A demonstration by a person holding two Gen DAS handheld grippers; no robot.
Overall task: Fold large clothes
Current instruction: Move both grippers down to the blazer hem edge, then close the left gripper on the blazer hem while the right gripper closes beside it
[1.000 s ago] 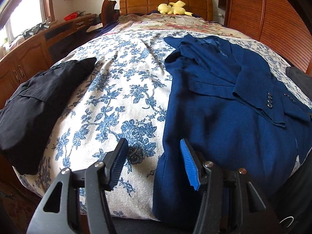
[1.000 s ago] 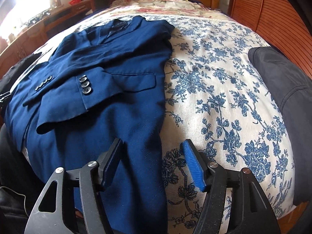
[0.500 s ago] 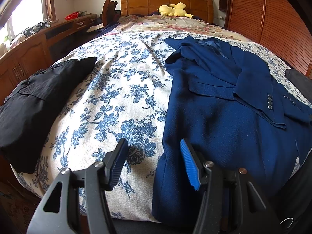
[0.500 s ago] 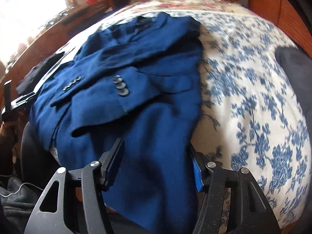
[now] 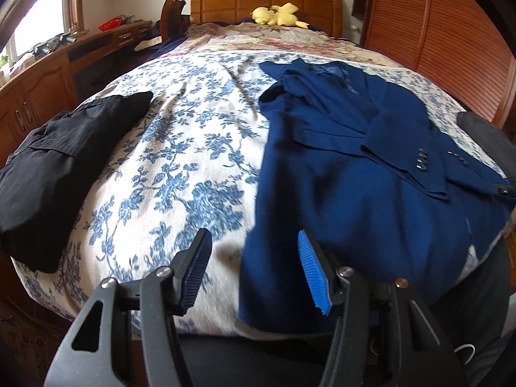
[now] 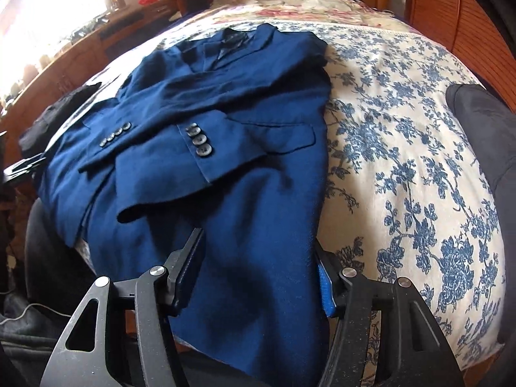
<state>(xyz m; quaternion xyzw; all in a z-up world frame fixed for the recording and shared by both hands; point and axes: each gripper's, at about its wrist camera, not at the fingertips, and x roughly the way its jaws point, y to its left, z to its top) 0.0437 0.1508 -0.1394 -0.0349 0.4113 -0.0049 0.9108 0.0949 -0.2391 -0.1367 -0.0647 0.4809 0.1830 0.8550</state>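
A navy blue suit jacket point(image 5: 338, 193) lies face up on the floral bedspread point(image 5: 177, 161), sleeves crossed over its front and hem hanging over the near edge. My left gripper point(image 5: 251, 242) hovers open above the jacket's left hem edge, one finger over the bedspread, the other over the cloth. In the right wrist view the jacket point(image 6: 225, 193) fills the gap of my right gripper point(image 6: 258, 242). Its jaws stand apart around the lower right hem. The cloth's edge drapes over the right fingertip, and the pads are not pressed together.
A folded black garment point(image 5: 54, 167) lies at the bed's left edge, and a dark grey one point(image 6: 483, 135) at its right edge. A yellow plush toy point(image 5: 280, 14) sits by the headboard. A wooden desk point(image 5: 32, 96) runs along the left, louvred wardrobe doors point(image 5: 451, 48) along the right.
My right gripper slid left over the jacket's hem, and cloth now fills its gap where bedspread showed before. Its jaws narrowed slightly. The left gripper barely moved.
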